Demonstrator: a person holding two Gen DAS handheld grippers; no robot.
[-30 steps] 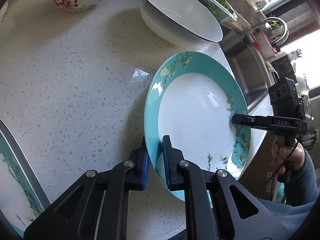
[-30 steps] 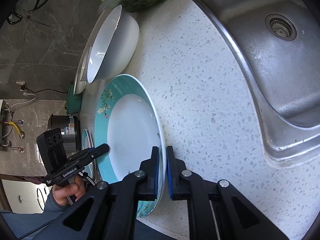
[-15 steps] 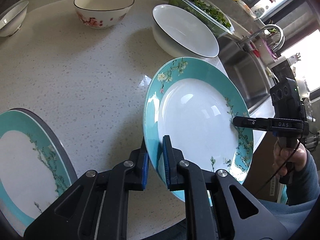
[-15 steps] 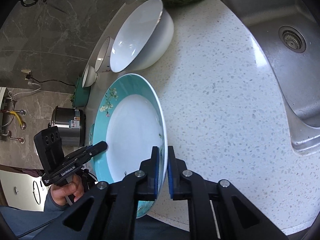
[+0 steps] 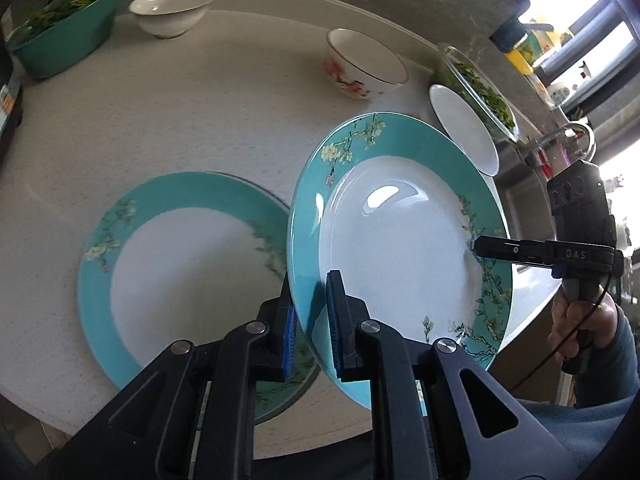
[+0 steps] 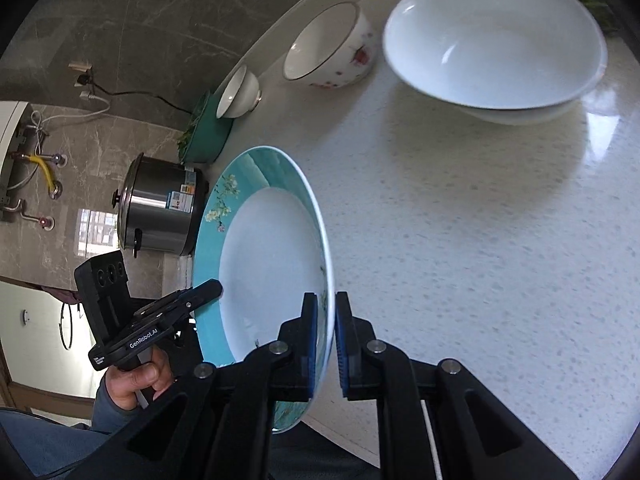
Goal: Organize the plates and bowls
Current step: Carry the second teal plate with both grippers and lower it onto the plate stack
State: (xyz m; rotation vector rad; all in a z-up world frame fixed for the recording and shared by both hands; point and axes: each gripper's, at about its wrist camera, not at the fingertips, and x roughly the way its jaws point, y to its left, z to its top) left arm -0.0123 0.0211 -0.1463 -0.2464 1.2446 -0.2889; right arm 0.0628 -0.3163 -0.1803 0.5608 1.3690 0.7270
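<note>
Grip, left: left hand-held gripper (image 5: 312, 320) was clamped on the near rim of the teal-rimmed white floral plate (image 5: 400, 248), blue pads either side.
Grip, right: right hand-held gripper (image 6: 325, 340) pinched the opposite rim of that same plate (image 6: 272, 264).
Held plate: tilted, lifted off the speckled white bench (image 5: 180, 120), beside a matching teal-rimmed plate.
Second plate: matching teal-rimmed plate (image 5: 184, 264) lay flat on the bench.
Middle: large plain white bowl (image 6: 496, 40) and white bowl with red flowers (image 6: 332, 52) stood side by side.
Far: small white bowl (image 5: 170, 10), then teal bowl of greens (image 5: 60, 28) at the corner.
</note>
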